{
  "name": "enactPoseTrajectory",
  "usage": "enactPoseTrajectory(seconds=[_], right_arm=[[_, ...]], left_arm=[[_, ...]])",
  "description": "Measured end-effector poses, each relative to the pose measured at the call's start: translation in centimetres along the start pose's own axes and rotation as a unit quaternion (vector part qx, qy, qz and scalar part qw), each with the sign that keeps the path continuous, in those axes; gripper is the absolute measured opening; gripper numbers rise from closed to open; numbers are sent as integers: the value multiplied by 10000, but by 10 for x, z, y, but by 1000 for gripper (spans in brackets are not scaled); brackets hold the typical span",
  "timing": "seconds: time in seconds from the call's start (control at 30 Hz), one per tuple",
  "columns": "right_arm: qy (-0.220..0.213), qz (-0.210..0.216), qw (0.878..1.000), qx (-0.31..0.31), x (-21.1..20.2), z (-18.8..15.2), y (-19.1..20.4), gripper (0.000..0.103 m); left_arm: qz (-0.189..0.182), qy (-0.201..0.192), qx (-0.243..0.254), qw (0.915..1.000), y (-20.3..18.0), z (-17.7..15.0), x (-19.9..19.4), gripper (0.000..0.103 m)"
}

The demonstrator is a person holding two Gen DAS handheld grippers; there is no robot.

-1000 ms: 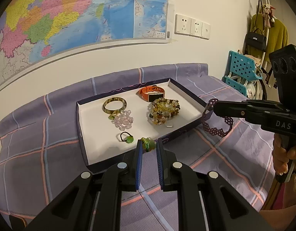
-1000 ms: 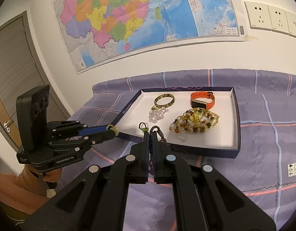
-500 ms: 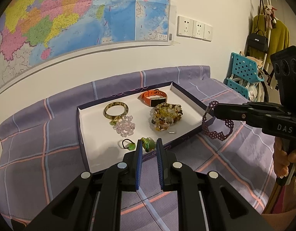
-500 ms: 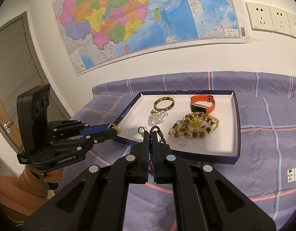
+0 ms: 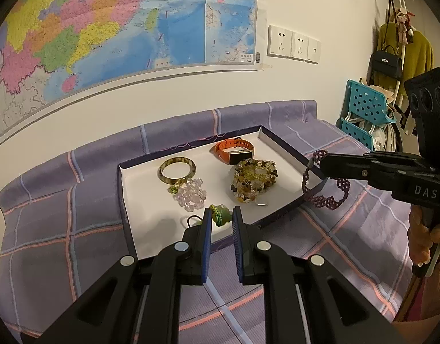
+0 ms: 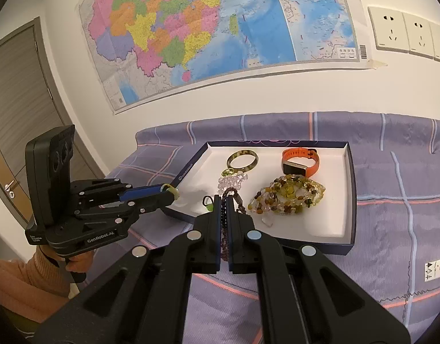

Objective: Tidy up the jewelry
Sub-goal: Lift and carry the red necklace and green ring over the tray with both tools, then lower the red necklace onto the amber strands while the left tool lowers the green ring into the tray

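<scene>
A navy tray (image 5: 151, 197) with a white inside lies on the purple checked cloth. It holds a green-brown bangle (image 5: 177, 170), an orange smart band (image 5: 234, 150), an amber bead bracelet (image 5: 254, 179), a pink crystal bracelet (image 5: 191, 195) and a small cord ring (image 5: 191, 221). My left gripper (image 5: 221, 216) hovers over the tray's near edge, shut on a green beaded ring (image 5: 220, 215). My right gripper (image 6: 225, 200) is shut on a dark purple beaded bracelet (image 5: 324, 199), which dangles past the tray's right rim. In the right wrist view the left gripper (image 6: 170, 193) sits at the tray's (image 6: 328, 200) left corner.
A map and wall sockets (image 5: 293, 44) hang behind the bed. A teal plastic rack (image 5: 366, 109) and a coat stand with a bag stand at the right. A door (image 6: 16, 114) is at the left. A hand holds each gripper's handle.
Both grips hold as before. The tray has drifted slightly in both views; neither gripper has visibly moved against it.
</scene>
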State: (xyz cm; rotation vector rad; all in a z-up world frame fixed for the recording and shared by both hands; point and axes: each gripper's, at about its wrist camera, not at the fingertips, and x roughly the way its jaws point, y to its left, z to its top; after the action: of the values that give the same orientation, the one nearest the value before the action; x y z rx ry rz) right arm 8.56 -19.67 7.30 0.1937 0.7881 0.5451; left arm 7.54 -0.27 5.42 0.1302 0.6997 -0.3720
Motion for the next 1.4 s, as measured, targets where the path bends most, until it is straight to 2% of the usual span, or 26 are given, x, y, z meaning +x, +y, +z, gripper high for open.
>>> enactPoseTrajectory(seconds=[0.77,1.4], right_arm=[[-50,7,9999,151,14,15,-16,3],[150,-36,9997,185,39,23,-25,4]], left_arm=[[152,18,-106,9998,12,12,12,13],[245,172,-212,9993,21,19,30,13]])
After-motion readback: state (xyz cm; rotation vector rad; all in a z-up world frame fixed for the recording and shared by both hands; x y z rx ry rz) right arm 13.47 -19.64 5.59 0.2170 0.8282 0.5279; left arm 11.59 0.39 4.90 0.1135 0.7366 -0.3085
